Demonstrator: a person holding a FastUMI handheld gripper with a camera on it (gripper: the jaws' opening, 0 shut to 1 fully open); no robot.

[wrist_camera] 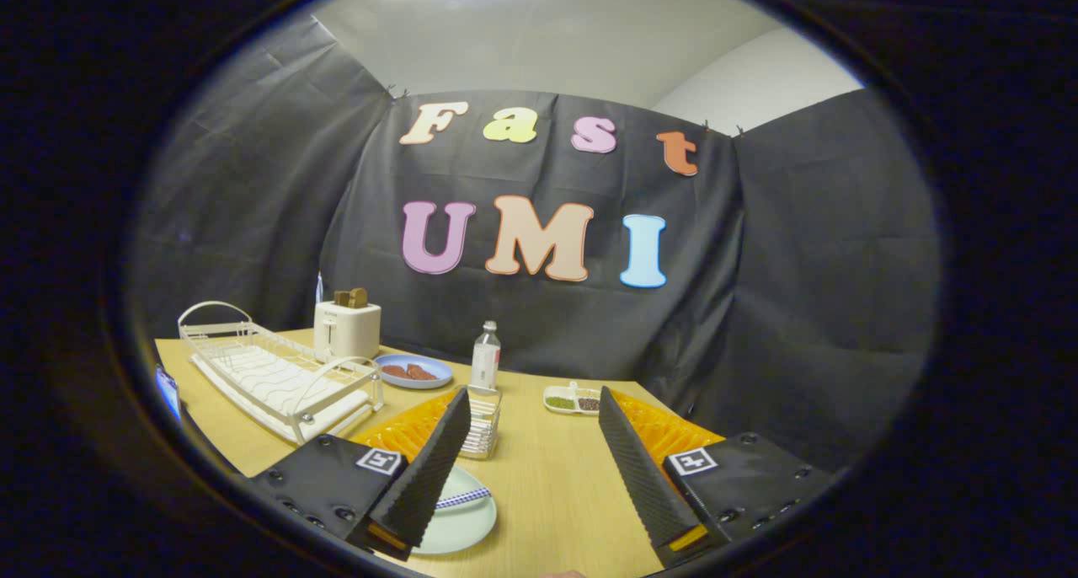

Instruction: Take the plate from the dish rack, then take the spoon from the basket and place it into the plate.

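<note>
A pale green plate point(461, 519) lies flat on the wooden table point(547, 485), partly hidden behind my left finger. On it rests a spoon with a blue-and-white checked handle point(463, 499). My gripper point(532, 403) hovers above the table with its fingers spread wide and nothing between them. A small wire basket point(483, 422) stands just beyond the left fingertip. The white dish rack point(278, 376) sits further off to the left and holds no dishes.
A white toaster point(346, 328) with bread stands behind the rack. Beside it are a blue plate with food point(413, 371), a clear water bottle point(485, 355) and a small divided dish point(573, 401) beyond the fingers. Black cloth walls close the booth.
</note>
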